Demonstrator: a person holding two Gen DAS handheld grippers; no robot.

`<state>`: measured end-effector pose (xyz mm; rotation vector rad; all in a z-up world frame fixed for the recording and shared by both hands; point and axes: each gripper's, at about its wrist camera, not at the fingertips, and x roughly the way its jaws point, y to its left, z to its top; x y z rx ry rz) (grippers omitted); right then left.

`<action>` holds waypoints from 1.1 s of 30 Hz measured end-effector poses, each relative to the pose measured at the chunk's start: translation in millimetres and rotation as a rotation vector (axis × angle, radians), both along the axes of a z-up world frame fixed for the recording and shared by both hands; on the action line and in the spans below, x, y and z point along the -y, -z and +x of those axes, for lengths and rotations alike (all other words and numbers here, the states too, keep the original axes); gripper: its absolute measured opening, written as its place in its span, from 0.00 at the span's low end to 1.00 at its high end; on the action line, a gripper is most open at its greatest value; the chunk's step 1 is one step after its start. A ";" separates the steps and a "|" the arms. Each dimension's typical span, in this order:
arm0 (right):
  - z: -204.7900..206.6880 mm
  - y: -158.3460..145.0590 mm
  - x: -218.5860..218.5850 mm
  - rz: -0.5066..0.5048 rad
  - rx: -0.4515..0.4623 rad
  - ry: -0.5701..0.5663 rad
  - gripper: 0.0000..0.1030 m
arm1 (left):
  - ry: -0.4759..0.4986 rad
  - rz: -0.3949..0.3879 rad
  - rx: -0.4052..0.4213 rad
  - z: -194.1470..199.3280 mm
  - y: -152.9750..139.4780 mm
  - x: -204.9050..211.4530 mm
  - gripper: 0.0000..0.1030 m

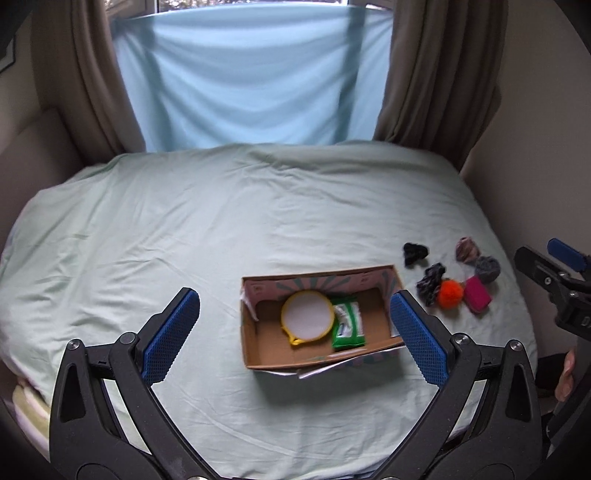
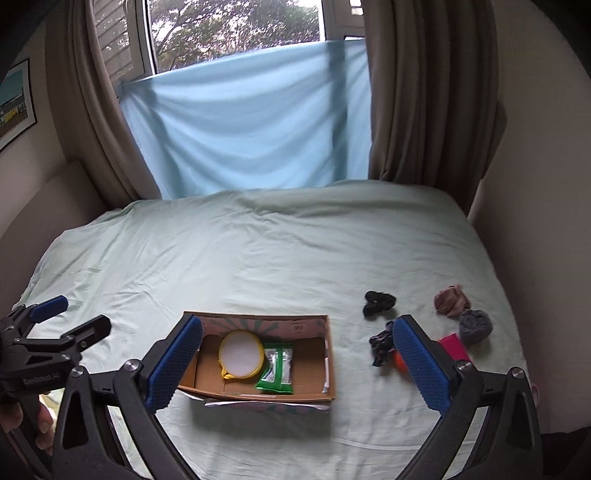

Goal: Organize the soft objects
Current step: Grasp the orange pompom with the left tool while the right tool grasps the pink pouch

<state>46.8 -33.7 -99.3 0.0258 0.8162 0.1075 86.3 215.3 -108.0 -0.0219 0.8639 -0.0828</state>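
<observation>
Left gripper (image 2: 70, 321) body: small white lettering, too blurred to read.
Green packet (image 2: 276, 373) in the cardboard box (image 2: 332, 376): print illegible.
Wall picture (image 2: 14, 105): no readable text.

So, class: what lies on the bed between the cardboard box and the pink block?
In the left wrist view, a dark patterned scrunchie and an orange pom-pom lie between the cardboard box and the pink block.

Bedroom in a home: bed (image 2: 280, 243) w/ pale green sheet fills the room, brown curtains (image 2: 424, 92) flank a window (image 2: 236, 33) at the far edge, framed picture (image 2: 14, 99) on the left wall.
</observation>
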 end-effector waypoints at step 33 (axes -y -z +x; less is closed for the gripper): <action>-0.5 68.2 254.8 -0.112 0.002 -0.095 1.00 | -0.037 -0.117 -0.103 32.9 101.2 300.4 0.99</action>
